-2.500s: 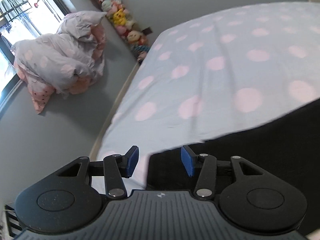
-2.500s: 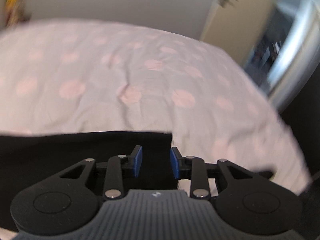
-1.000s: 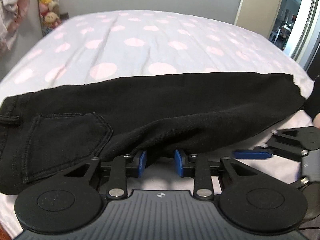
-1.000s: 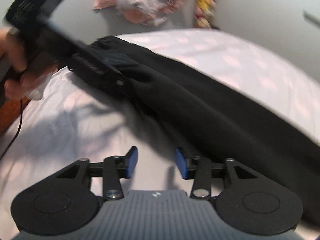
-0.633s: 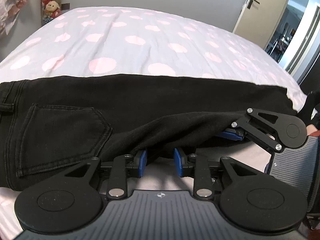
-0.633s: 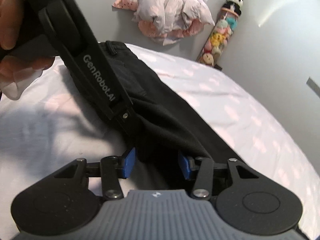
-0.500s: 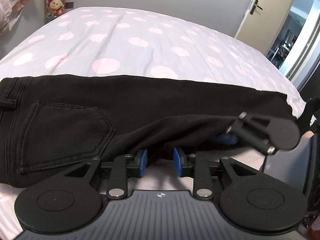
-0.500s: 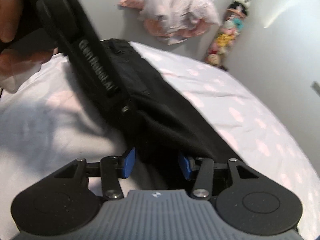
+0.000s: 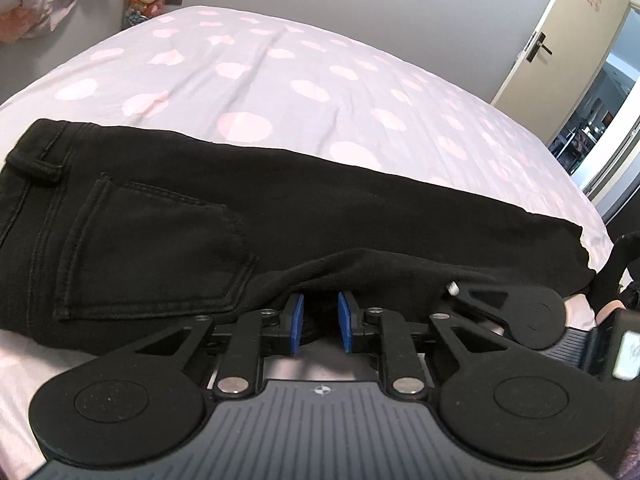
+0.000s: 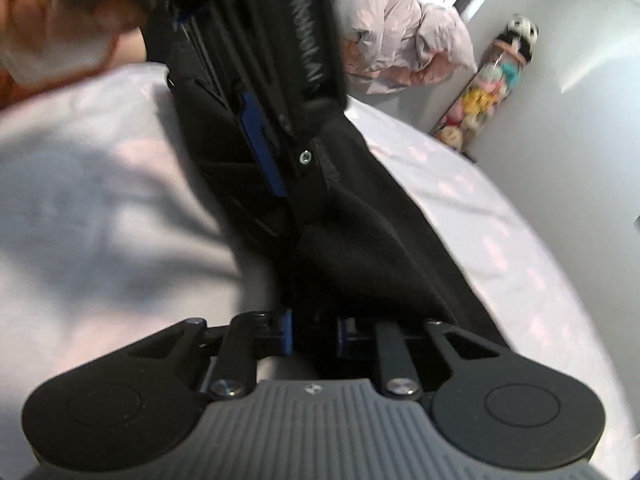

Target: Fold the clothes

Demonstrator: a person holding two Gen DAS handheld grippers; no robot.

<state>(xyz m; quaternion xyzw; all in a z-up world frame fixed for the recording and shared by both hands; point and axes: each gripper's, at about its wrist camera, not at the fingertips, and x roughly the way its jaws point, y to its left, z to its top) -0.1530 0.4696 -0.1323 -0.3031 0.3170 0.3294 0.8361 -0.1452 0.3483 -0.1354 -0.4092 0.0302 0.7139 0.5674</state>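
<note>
The left gripper (image 9: 319, 318) and the right gripper (image 10: 312, 330) have just been closing, and each now pinches the near edge of the black jeans (image 9: 200, 216). The jeans lie flat across the spotted bed (image 9: 280, 80).

Black jeans (image 9: 280, 216) lie lengthwise across the bed (image 9: 280, 72), on its pink-dotted sheet, back pocket (image 9: 152, 248) facing up. The left tool (image 9: 320, 322) has just been closing; its blue pads pinch the near fabric edge. The right tool (image 9: 520, 308) reaches in beside it from the right.
</note>
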